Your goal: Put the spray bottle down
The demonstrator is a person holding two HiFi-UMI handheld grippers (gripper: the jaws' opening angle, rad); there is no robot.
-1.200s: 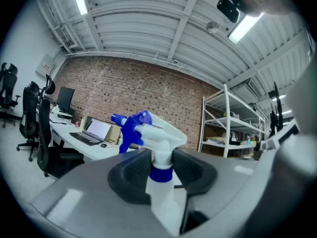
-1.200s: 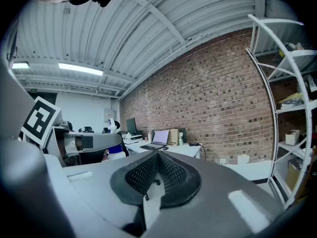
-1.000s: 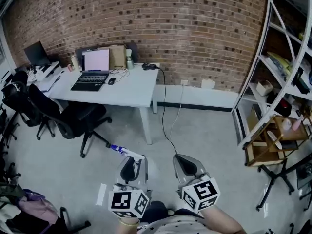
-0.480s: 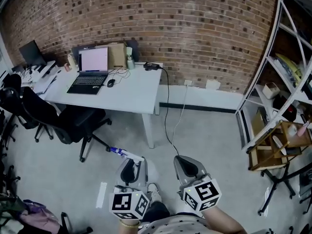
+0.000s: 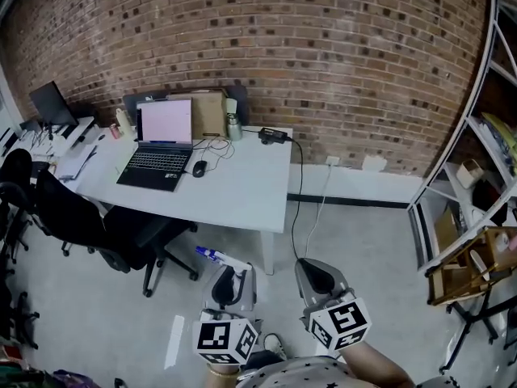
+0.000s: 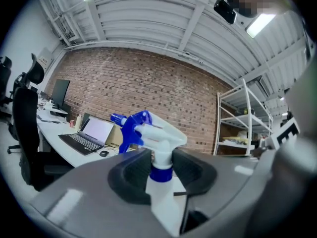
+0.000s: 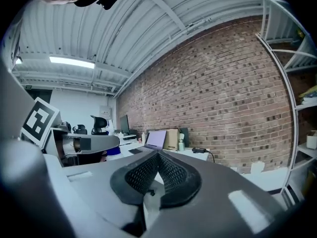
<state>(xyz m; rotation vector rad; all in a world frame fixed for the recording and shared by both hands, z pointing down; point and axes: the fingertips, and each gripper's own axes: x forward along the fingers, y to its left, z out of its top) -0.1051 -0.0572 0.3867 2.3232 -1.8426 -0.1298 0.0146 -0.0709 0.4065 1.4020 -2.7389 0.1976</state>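
A white spray bottle with a blue trigger head (image 6: 157,133) stands upright between the jaws of my left gripper (image 6: 161,171), which is shut on its neck. In the head view its blue nozzle (image 5: 210,255) sticks out to the left of the left gripper (image 5: 229,280), held level above the floor just short of the white desk (image 5: 242,188). My right gripper (image 5: 318,278) hangs beside it at the same height. Its pads (image 7: 148,172) meet at the tips with nothing between them, and the right gripper (image 7: 159,158) is shut.
On the desk are an open laptop (image 5: 161,136), a mouse (image 5: 199,167), a cardboard box (image 5: 208,113) and a power block with a cable (image 5: 275,136). Black office chairs (image 5: 89,229) stand at the desk's left. A white metal shelf rack (image 5: 468,176) fills the right side.
Both grippers have travelled forward toward the desk, which now lies closer and larger in the head view. The left grip on the bottle is unchanged.
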